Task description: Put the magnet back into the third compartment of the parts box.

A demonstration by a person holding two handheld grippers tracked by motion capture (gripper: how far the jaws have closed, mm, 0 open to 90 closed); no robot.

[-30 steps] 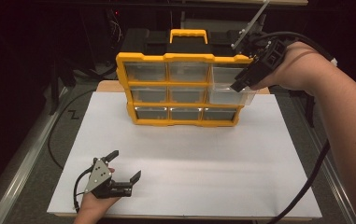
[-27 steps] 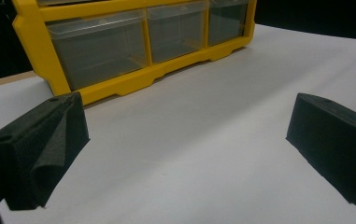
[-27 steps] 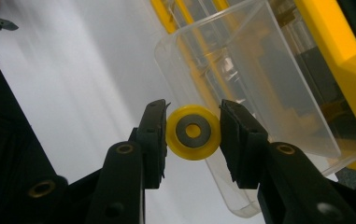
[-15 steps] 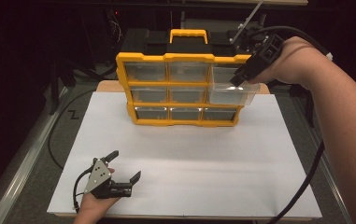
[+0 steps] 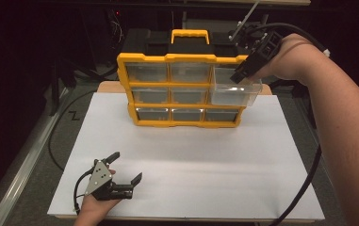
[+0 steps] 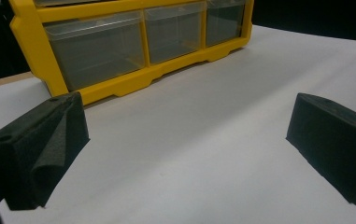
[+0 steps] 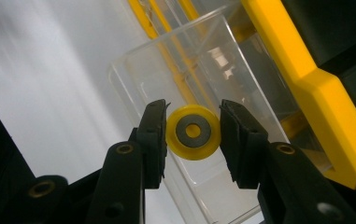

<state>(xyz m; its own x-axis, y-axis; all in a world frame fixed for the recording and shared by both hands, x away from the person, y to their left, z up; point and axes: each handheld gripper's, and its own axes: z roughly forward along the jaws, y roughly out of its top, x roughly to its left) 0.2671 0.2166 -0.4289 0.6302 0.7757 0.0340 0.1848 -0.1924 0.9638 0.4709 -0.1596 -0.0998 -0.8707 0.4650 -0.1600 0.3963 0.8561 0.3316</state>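
Up top in the high view, the right gripper point(image 5: 244, 71) hangs over a clear drawer point(image 5: 233, 90) pulled out of the right column of the yellow organizer point(image 5: 179, 89). From this angle I can't tell what its fingers are doing. The left gripper point(image 5: 126, 165) sits way back on the white sheet point(image 5: 191, 155) near the front edge, jaws spread wide, nothing between them.

From the left gripper view, same story: both black fingers point(image 6: 40, 149) far apart, bare white sheet between them, and the organizer's bottom row of drawers straight ahead beyond the fingertips.

Over in the right gripper view you get the good stuff. A small yellow wheel point(image 7: 193, 132) with a grey hub sits right between the two fingers, the open drawer directly beyond it. The left finger looks like it's touching the rim; on the right side there's a sliver of a gap, so I'd call it pinched or barely let go, can't say which.

My guess: it's the drop-into-the-drawer step, and next up is opening the fingers, then pushing the drawer shut. The wheel's flat face points at the camera, with its axle line running along the fingers, no real long axis.
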